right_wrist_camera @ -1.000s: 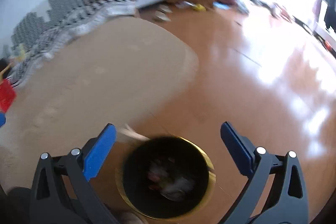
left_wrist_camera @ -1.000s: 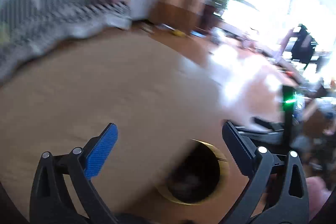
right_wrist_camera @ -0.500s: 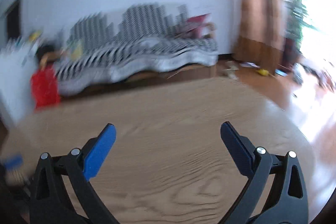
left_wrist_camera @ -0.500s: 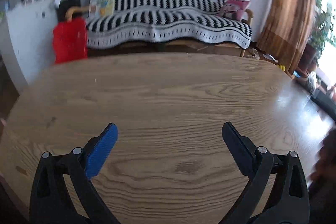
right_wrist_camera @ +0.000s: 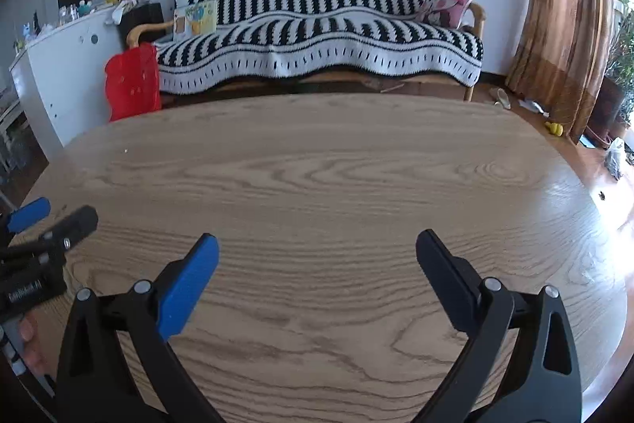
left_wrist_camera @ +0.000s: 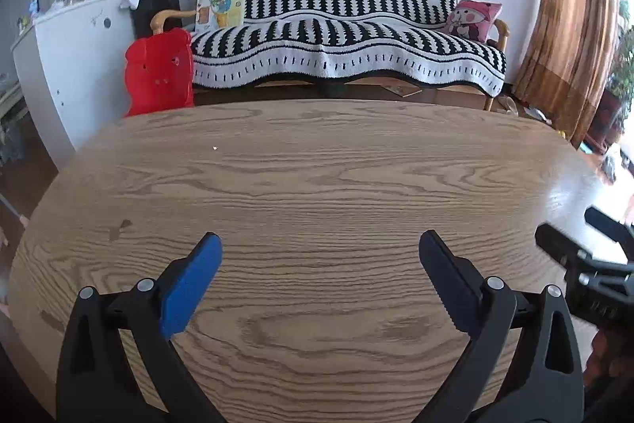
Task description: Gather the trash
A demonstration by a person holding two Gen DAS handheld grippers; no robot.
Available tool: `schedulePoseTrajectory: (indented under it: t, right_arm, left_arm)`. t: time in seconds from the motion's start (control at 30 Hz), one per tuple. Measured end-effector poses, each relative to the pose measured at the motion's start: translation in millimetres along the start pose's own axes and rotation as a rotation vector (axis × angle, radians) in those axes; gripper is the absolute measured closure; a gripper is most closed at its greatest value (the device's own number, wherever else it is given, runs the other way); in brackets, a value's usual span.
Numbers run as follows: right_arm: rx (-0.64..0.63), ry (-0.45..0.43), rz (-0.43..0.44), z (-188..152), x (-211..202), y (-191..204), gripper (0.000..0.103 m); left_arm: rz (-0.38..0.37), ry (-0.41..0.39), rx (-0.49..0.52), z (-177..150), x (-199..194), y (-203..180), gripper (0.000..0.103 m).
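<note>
Table [left_wrist_camera: 317, 185] fills the lower two thirds of both views, an oval wooden top with strong grain. The left gripper [left_wrist_camera: 319, 264] sits low in the centre of the left wrist frame with its two fingers spread wide and nothing between them; the same gripper shows again at the far left edge of the right wrist view [right_wrist_camera: 35, 221]. The right gripper [right_wrist_camera: 317, 262] is likewise low and centre in its own frame, fingers wide apart and holding nothing, and its black tips poke in at the right edge of the left wrist view [left_wrist_camera: 574, 240].

No piece of trash can be made out on the wood: only a tiny pale speck [left_wrist_camera: 214, 148] lies toward the upper left of the tabletop (too small to say what it is), and a dark chip [left_wrist_camera: 119, 228] marks the surface at the left.

Beyond the far edge, across the top of the frame, stands a sofa [left_wrist_camera: 344, 38] under a black-and-white striped cover, with a pink cushion [left_wrist_camera: 471, 20] at its right end. A red bag [left_wrist_camera: 158, 72] hangs at the upper left beside a white cabinet [left_wrist_camera: 67, 66]. A brown curtain [left_wrist_camera: 570, 26] runs down the upper right.

A fingertip [right_wrist_camera: 27, 330] shows at the lower left of the right wrist frame, on the left gripper's handle.
</note>
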State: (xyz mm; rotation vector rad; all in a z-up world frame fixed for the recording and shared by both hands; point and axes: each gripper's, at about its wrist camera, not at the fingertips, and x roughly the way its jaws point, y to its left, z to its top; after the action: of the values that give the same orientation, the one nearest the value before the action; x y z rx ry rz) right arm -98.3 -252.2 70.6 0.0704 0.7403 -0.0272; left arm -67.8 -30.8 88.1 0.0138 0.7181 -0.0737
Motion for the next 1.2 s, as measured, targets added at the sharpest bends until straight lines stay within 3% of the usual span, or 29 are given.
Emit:
schedulePoseTrajectory:
  t: [0.43,0.6,1.2]
  right_arm:
    - [0.151,0.078,0.035,-15.0,4.2,-30.6,0.007]
    - [0.128,0.077,0.004,-16.0,3.7,-29.9,0.007]
    - [0.039,0.075,-0.034,-16.7,8.8,-15.0,0.007]
  left_arm:
    - [0.056,-0.017,0.041,-3.0,-1.4,-5.9,0.006]
    - [0.054,0.023,0.007,-3.7,4.0,0.9,0.006]
    - [0.023,0.039,-0.012,-7.4,6.4,7.1,0.006]
